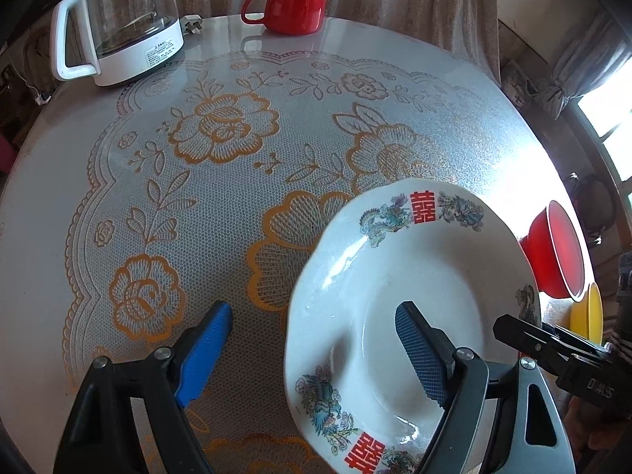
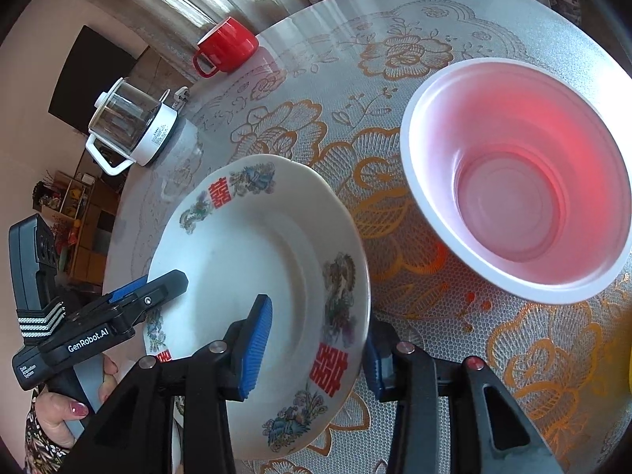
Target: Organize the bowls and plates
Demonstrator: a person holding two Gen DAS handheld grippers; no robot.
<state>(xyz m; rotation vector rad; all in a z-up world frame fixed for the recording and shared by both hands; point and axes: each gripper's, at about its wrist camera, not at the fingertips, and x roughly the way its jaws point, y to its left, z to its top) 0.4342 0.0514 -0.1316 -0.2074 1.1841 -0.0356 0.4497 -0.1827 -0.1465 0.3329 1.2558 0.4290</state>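
Note:
A white plate [image 1: 414, 276] with red characters and bird patterns sits tilted over the lace tablecloth. My left gripper [image 1: 312, 355] is open and straddles the plate's left rim, one blue pad over the well and the other outside above the cloth. In the right wrist view my right gripper [image 2: 316, 355] is shut on the plate [image 2: 252, 252] at its near right rim, one pad inside and one under the rim. The left gripper [image 2: 158, 288] shows at the plate's left edge, and the right gripper [image 1: 533, 335] at its right edge.
A red bowl [image 2: 513, 181] with a white inside stands right of the plate, also seen as the red bowl [image 1: 553, 252] beside a yellow dish [image 1: 588, 316]. A red mug [image 1: 296, 8] and a glass kettle [image 1: 118, 27] stand at the table's far edge.

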